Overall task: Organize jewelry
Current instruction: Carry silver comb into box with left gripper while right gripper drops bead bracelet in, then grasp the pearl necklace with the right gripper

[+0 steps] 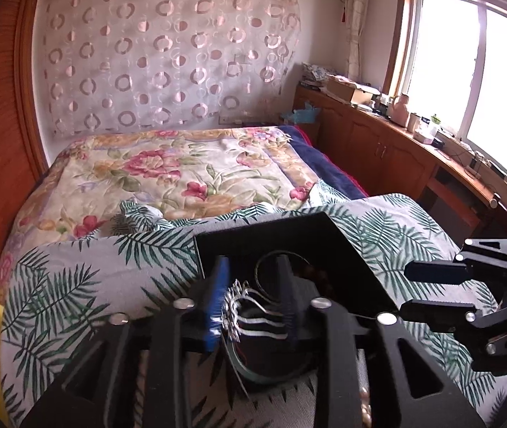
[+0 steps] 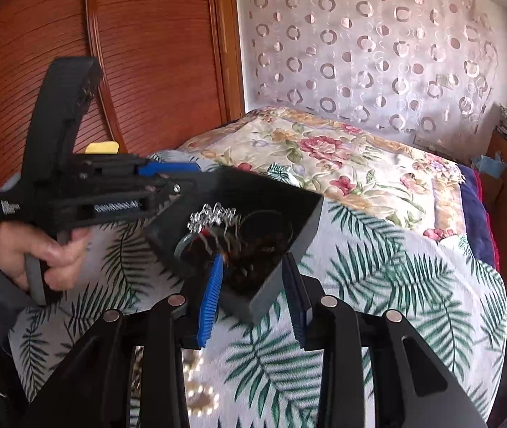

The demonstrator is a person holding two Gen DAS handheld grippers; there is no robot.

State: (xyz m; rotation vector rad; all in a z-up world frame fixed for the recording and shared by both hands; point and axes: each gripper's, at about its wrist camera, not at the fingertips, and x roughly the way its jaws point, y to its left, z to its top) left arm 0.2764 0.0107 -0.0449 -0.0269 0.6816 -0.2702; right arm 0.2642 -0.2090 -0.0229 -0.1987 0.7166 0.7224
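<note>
A silver, spiky hair comb (image 1: 239, 306) is seen at 6 o'clock in the black tray (image 1: 342, 249), between the spread left gripper (image 1: 253, 306); the right gripper (image 2: 253, 296) is spread too.

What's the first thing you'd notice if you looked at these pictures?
The sparkly silver hair comb catches the eye first, lying in a black box on the leafy bedspread. The left gripper is open above the comb, and the right gripper is open around the box's near corner. Behind them is a big flowery quilt.
</note>
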